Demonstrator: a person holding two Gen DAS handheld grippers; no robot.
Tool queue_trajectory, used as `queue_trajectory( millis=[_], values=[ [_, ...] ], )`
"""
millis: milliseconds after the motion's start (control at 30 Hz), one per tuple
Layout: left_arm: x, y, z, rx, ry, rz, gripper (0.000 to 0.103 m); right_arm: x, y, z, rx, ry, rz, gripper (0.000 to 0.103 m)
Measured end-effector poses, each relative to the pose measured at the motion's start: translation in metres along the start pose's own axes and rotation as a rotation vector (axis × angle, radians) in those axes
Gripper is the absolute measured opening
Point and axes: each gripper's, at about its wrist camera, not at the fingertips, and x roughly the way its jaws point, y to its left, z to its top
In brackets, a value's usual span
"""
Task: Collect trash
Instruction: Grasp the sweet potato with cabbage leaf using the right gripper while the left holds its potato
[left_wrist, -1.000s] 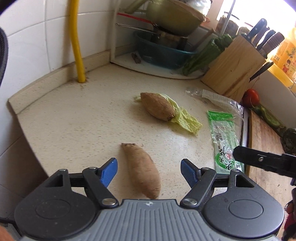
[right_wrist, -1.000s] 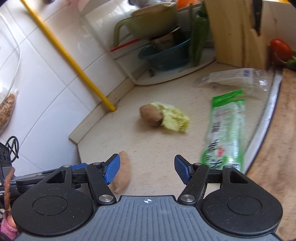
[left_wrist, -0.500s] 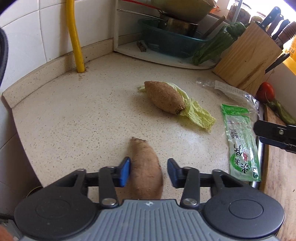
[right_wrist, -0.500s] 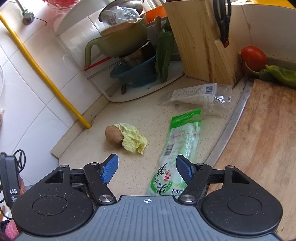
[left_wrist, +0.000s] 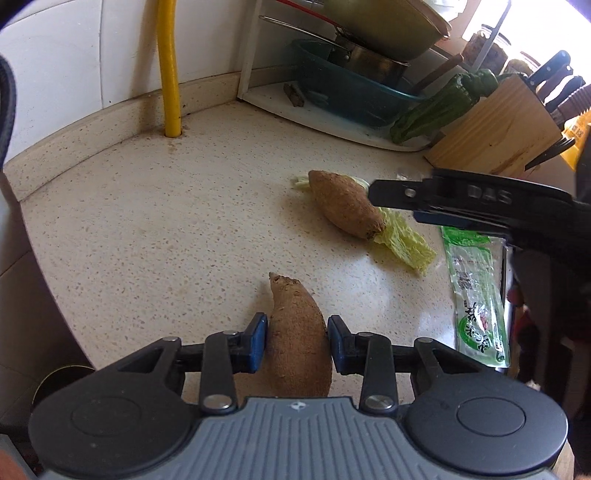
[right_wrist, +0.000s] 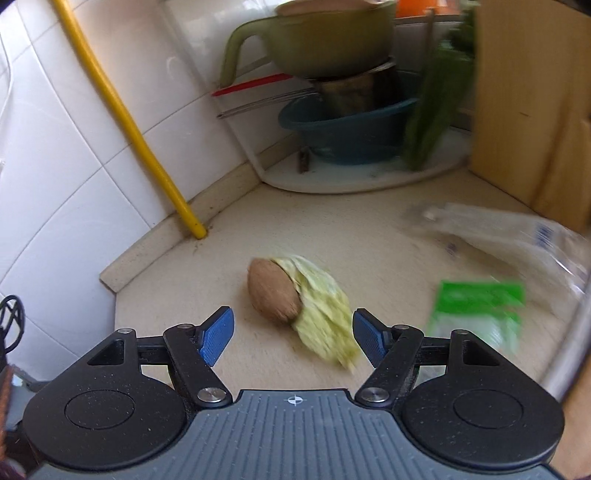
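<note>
Black grippers (left_wrist: 297, 341), blue-padded jaws

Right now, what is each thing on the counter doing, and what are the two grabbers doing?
Near sweet potato: lying on the counter, clamped by the left gripper.
Far sweet potato: lying on a cabbage leaf, untouched.
Right gripper: empty, jaws opening.
Green packet: lying flat.
Clear bag: crumpled, lying flat.
Knife block: upright, knives inside.

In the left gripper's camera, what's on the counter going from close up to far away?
Near sweet potato → far sweet potato on its cabbage leaf → yellow pipe at the wall.
</note>
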Motion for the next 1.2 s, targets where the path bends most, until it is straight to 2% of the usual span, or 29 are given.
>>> queue_trajectory(
  millis=[233, 400, 633, 800, 867, 933, 1000, 1100, 1200],
  values=[
    [0.004, 0.012, 0.007, -0.003, -0.007, -0.027, 0.033, 0.05, 0.01, 0.021, -0.045, 0.064, -0.018, 0.08],
    [0.007, 0.017, 0.012, -0.002, -0.003, -0.041, 0.033, 0.068, 0.02, 0.024, -0.111, 0.096, -0.075, 0.079],
    [0.011, 0.02, 0.015, 0.0, 0.008, -0.06, 0.033, 0.071, 0.032, 0.019, -0.22, 0.168, -0.098, 0.062],
    [0.011, 0.023, 0.015, -0.009, 0.005, -0.059, 0.033, 0.074, 0.031, 0.027, -0.202, 0.183, -0.087, 0.063],
    [0.011, 0.023, 0.015, -0.008, 0.005, -0.058, 0.033, 0.076, 0.03, 0.029, -0.187, 0.192, -0.066, 0.07],
    [0.011, 0.021, 0.014, 0.002, 0.005, -0.052, 0.033, 0.076, 0.03, 0.029, -0.19, 0.189, -0.066, 0.07],
    [0.012, 0.018, 0.014, 0.011, 0.007, -0.047, 0.033, 0.076, 0.034, 0.025, -0.213, 0.185, -0.089, 0.068],
    [0.012, 0.015, 0.012, 0.021, 0.008, -0.04, 0.033, 0.071, 0.036, 0.022, -0.218, 0.18, -0.09, 0.057],
    [0.009, 0.014, 0.012, 0.03, 0.003, -0.036, 0.033, 0.066, 0.035, 0.021, -0.184, 0.175, -0.084, 0.055]
  ],
)
